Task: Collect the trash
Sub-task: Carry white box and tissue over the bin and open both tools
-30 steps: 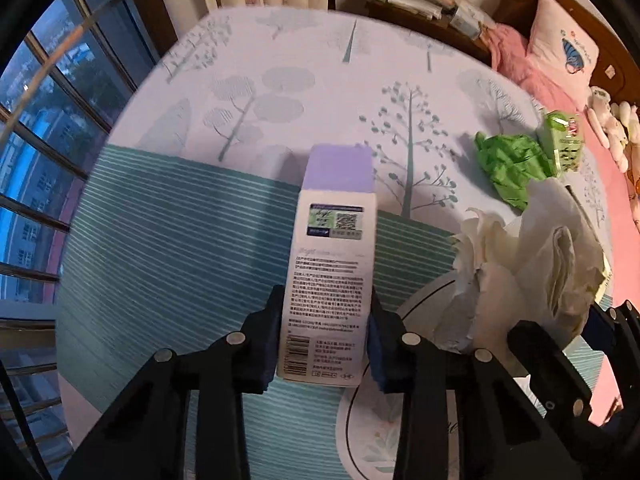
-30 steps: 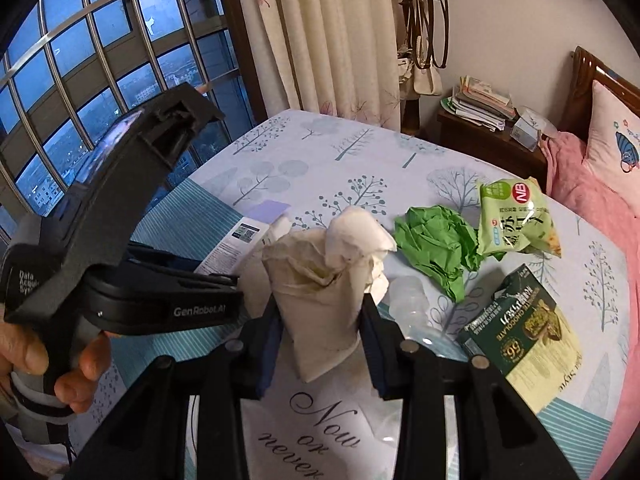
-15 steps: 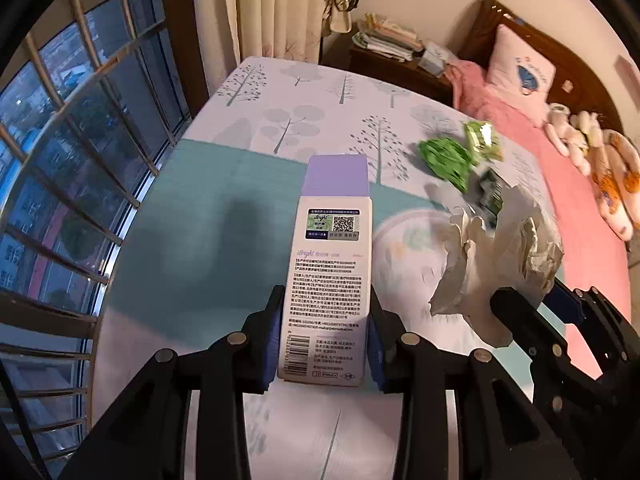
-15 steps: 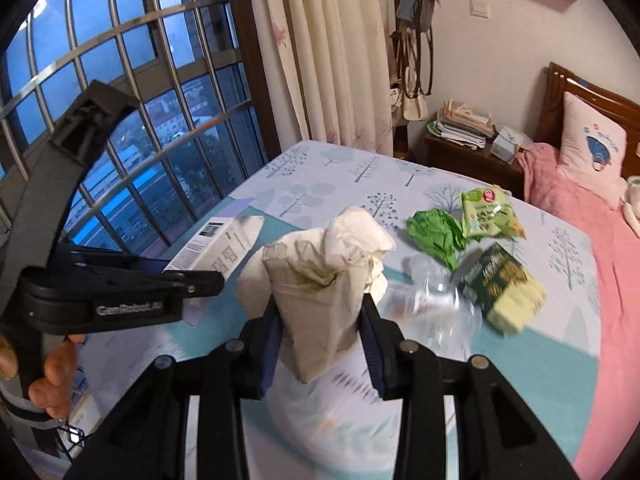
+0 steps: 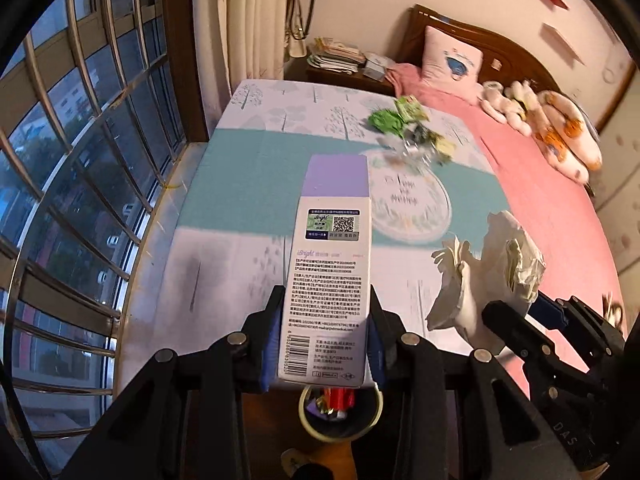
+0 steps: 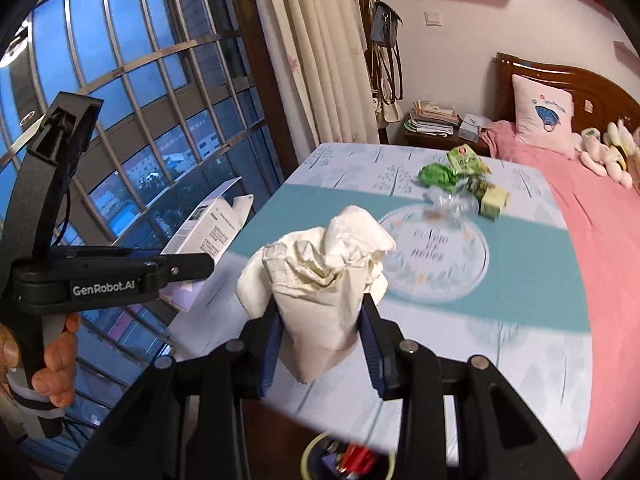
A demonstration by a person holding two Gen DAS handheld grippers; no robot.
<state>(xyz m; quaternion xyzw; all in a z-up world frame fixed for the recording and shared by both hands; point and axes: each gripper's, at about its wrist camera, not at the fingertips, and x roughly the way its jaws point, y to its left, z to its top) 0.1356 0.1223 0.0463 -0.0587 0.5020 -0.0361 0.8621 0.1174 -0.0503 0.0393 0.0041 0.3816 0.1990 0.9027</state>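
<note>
My left gripper [image 5: 325, 334] is shut on a white and purple carton [image 5: 332, 264], held in the air over the bed's near edge. My right gripper [image 6: 320, 344] is shut on a crumpled white paper wad [image 6: 320, 264], also raised; the wad shows at the right of the left wrist view [image 5: 484, 272]. A round bin [image 5: 340, 412] with colourful wrappers inside sits on the floor just below both grippers [image 6: 348, 460]. Far on the bed lie a green crumpled wrapper [image 6: 436, 174], a green snack bag [image 6: 464, 158], a clear plastic piece [image 6: 448, 204] and a green-yellow packet [image 6: 490, 196].
A barred window [image 5: 80, 160] runs along the left of the bed [image 5: 248, 200]. A pink blanket [image 6: 600, 240], pillow [image 6: 542, 112] and stuffed toys [image 5: 540, 120] lie at the right. A nightstand with books [image 6: 432, 120] stands at the far end by the curtain.
Both grippers have pulled back and up from the bed with the carton and the paper wad held. The bed's near edge and the bin below have come into view.
</note>
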